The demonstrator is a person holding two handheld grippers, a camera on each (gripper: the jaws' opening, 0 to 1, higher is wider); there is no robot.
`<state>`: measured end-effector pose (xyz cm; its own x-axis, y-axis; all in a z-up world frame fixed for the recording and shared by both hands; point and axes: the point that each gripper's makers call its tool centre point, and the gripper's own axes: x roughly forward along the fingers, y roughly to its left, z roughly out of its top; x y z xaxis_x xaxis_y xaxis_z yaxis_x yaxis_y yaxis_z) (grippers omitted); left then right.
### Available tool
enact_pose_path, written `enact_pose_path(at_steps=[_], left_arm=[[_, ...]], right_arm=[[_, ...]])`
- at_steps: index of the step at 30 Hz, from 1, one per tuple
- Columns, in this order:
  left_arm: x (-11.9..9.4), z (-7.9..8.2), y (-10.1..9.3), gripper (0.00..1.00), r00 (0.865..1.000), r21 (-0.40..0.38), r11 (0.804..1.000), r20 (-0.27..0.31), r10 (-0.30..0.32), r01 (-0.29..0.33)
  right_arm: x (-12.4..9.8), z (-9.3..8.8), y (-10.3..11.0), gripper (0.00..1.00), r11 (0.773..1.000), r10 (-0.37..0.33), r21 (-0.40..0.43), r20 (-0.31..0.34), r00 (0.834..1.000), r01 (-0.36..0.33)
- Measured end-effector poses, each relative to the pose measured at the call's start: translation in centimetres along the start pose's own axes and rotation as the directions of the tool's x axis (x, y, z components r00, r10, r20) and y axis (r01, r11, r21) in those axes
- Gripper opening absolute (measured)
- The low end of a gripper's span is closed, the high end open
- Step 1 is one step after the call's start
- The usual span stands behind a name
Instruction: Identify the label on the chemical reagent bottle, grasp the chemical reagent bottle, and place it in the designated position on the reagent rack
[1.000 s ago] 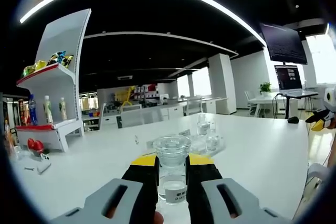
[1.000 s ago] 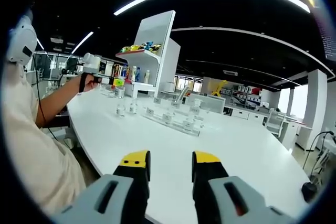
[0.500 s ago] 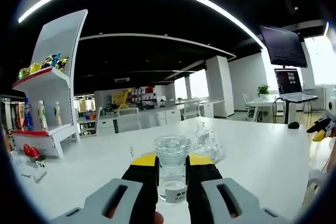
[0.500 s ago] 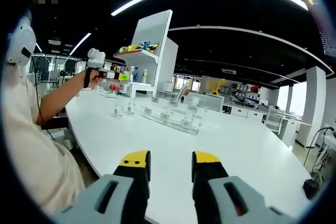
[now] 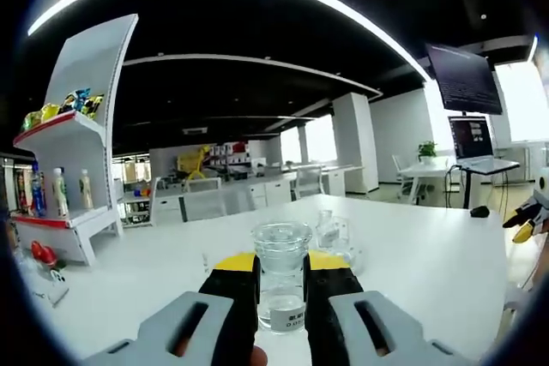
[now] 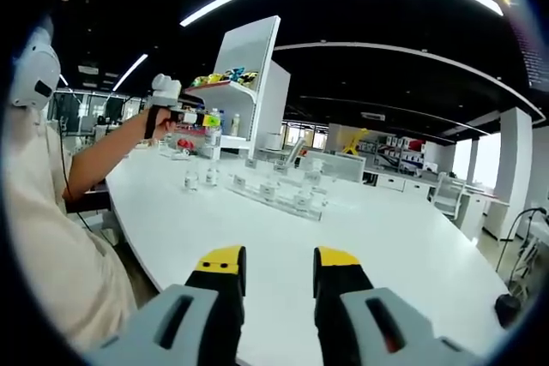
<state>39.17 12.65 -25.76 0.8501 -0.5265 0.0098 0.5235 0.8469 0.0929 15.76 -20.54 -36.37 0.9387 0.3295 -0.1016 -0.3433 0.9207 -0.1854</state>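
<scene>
Looking through the left gripper view: the left gripper (image 5: pixel 280 287) is pinching a clear reagent bottle (image 5: pixel 280 273) between its yellow-tipped jaws, held up off the white table (image 5: pixel 429 255), white label low on the bottle facing the camera.
Label: too small to read properly, so I honestly can't say which rack slot it belongs in.
Ahead on the table: more glass bottles (image 5: pixel 336 233) just past the held one, toward the middle of the top.
Right gripper view: the right gripper (image 6: pixel 274 285) has its jaws spread with nothing between them, hovering over the near edge of the table.
Same view, far left: the left gripper is raised in the person's hand (image 6: pixel 157 117) with the bottle hanging under it, above the far-left end of the table.
Rack: the clear reagent rack (image 6: pixel 279 195) runs across the middle of the table with small bottles standing in it, two loose ones (image 6: pixel 201 179) just beside its left end.
Risk 1: smooth glass held high, so any slack in the squeeze and it drops.
Risk 2: lowering it among the neighbours could knock one over.
Risk 3: misreading the label means the wrong slot.
</scene>
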Motion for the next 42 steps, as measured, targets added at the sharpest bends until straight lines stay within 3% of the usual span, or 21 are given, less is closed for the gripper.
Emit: enact_pose_path(at_steps=[15,27,42], left_arm=[[5.2,0.3,0.4,0.20,1.000,0.003,1.000,-0.016,-0.017,0.017],[8.1,1.8,1.1,0.20,1.000,0.009,1.000,0.000,-0.014,0.014],[11.9,0.4,1.3,0.20,0.999,-0.008,1.000,-0.039,-0.023,0.022]], right_arm=[[0.4,-0.8,-0.6,0.31,1.000,0.003,0.023,-0.009,1.000,-0.003],[1.4,-0.6,-0.9,0.31,0.999,0.013,0.040,-0.005,1.000,-0.013],[2.5,-0.5,-1.4,0.31,0.998,0.022,0.055,-0.004,1.000,-0.022]])
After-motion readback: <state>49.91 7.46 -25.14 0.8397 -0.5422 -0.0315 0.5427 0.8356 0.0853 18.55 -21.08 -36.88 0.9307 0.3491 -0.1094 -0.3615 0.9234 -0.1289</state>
